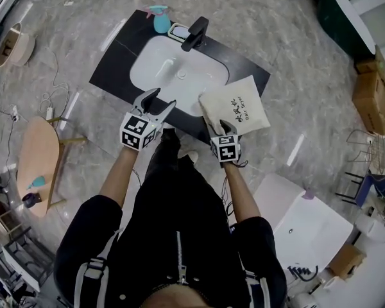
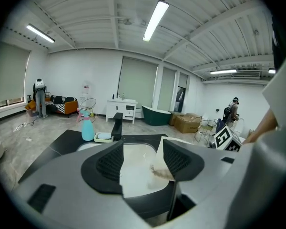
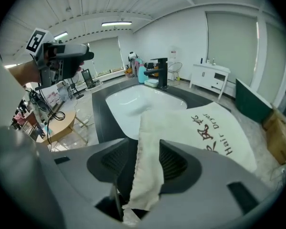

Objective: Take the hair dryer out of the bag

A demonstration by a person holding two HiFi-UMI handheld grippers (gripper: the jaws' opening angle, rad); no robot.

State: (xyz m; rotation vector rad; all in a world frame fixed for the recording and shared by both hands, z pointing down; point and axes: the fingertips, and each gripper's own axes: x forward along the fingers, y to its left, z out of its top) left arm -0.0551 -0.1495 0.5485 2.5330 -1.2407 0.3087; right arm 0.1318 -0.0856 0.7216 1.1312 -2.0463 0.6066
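Bag [image 1: 236,103] flat on tabletop [image 1: 117,66], length running away from person; right tool [image 1: 226,131] pinching its near edge; left tool [image 1: 163,97] spread

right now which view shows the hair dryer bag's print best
The right gripper view: the hair dryer bag lies close up, its print readable. The head view shows the whole bag on the counter, print tiny. The left gripper view catches only a plain corner.

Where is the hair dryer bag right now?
In the head view the cream bag lies at the right end of the dark counter, beside the white basin, its near edge pinched in the right gripper.
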